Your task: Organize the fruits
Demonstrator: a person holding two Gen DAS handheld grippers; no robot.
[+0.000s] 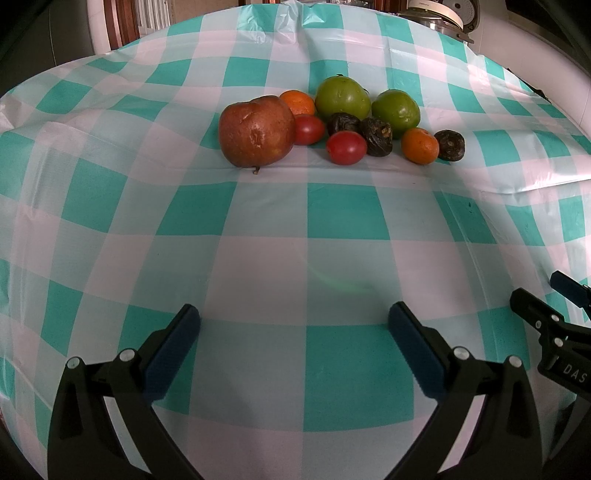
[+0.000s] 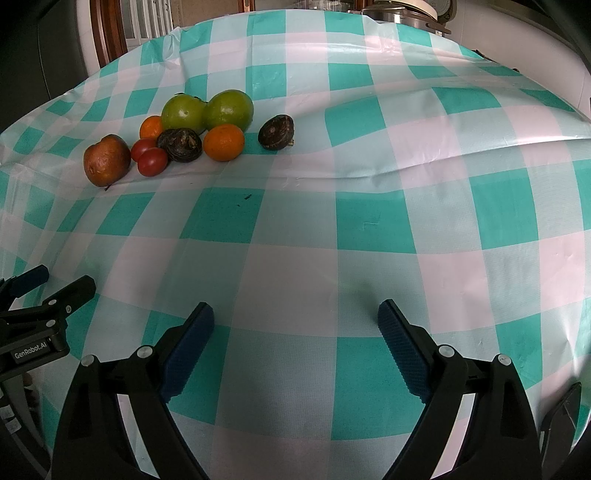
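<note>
A cluster of fruit lies on the checked tablecloth (image 1: 306, 229): a large brown-red apple (image 1: 255, 131), two green fruits (image 1: 342, 98) (image 1: 396, 109), two oranges (image 1: 298, 102) (image 1: 420, 145), two red tomatoes (image 1: 346, 147) (image 1: 307, 129) and three dark wrinkled fruits (image 1: 449, 145). In the right wrist view the apple (image 2: 106, 160) is at the left and one dark fruit (image 2: 276, 132) sits apart at the right. My left gripper (image 1: 294, 317) is open and empty, well short of the fruit. My right gripper (image 2: 295, 314) is open and empty too.
A rice cooker (image 1: 441, 13) stands beyond the table's far edge. A wooden chair back (image 2: 107, 33) is at the far left. Each gripper shows at the edge of the other's view: the right gripper (image 1: 543, 299) and the left gripper (image 2: 59, 284).
</note>
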